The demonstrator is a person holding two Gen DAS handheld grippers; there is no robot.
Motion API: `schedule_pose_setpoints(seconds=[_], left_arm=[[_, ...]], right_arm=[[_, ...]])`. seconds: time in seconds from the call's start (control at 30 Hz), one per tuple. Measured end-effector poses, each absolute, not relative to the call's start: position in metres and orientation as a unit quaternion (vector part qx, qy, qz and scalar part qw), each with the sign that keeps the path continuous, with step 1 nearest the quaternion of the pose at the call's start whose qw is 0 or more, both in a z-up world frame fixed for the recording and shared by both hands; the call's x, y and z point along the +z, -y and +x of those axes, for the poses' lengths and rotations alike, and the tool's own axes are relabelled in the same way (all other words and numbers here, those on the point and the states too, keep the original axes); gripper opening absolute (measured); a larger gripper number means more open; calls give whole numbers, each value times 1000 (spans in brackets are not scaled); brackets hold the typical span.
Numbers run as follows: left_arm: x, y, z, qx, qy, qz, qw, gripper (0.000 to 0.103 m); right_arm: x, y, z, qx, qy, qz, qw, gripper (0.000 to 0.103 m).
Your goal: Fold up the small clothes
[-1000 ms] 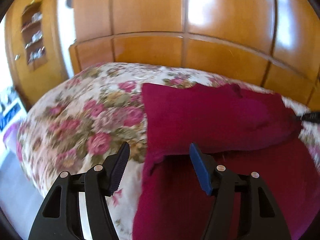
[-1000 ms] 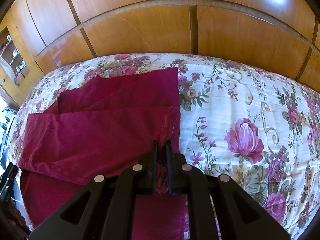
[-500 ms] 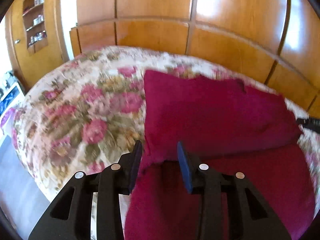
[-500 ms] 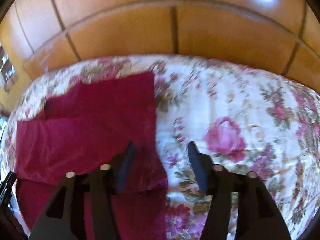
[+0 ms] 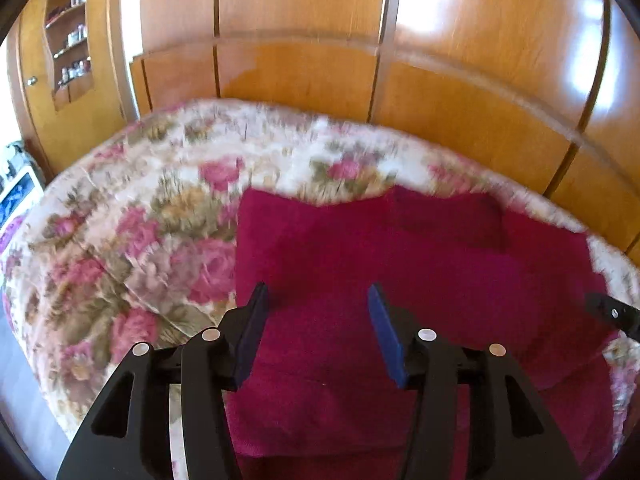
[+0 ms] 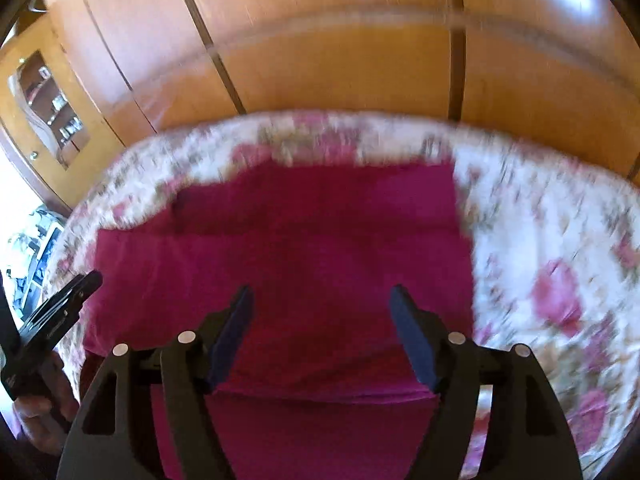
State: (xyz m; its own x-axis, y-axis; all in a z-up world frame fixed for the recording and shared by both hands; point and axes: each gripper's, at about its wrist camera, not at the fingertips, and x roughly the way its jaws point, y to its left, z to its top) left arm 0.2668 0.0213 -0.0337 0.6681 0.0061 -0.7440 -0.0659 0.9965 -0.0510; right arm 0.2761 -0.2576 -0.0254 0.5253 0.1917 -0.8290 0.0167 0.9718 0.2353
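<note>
**Both tongs open above a dark red garment on the bed**

Nearest in the left wrist view, the left tongs (image 5: 316,328) have black plastic arms and flat blue pads. Its jaws have just been opening and stand moderately wide; the garment (image 5: 400,280) lies below the gap, but the pads do not press on it. In the right wrist view, the right tongs (image 6: 320,332) have also just been opening and stand wide, gripping nothing. A folded edge of the cloth runs just under the pads.

The garment is soft, matte, crimson fabric, folded in flat layers on the bed. Under it is a bedspread (image 5: 132,240) with pink roses on cream.

Behind the bed stands glossy wooden panelling (image 5: 304,20). At the far left, a cabinet niche (image 5: 70,40) with shelves holds small items, too blurred to name.
</note>
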Motion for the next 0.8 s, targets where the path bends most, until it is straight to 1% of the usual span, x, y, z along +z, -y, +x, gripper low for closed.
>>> schedule_pose_setpoints(seconds=[0.07,0.1,0.17,0.23,0.33,0.57,0.67,0.7,0.8], left_arm=[[-57,-23,271,23,-429,-34,902,50],[-64,-23,271,24,-427,-29,903,51],[-68,-22,268,25,-418,-27,908,52],[-63,-24,268,28,-422,-33,905,52],[-53,-28,259,30,-417,-56,907,52],[-37,-35,213,33,-401,-70,913,52],[-33,-42,188,30,-398,-75,914,52],[-33,-43,182,29,-399,-78,913,52],[-38,-51,155,26,-405,-83,910,52]], right_arm=[[-44,261,266,49,-480,85,872,71],[-48,260,259,57,-461,63,884,71],[-57,248,243,53,-422,7,905,72],[-57,242,243,45,-421,-9,906,75],[-59,242,248,44,-421,-9,906,80],[-54,242,248,42,-429,-7,902,81],[-43,245,242,47,-438,7,898,86],[-38,248,236,49,-438,13,897,90],[-27,256,217,49,-435,16,899,93]])
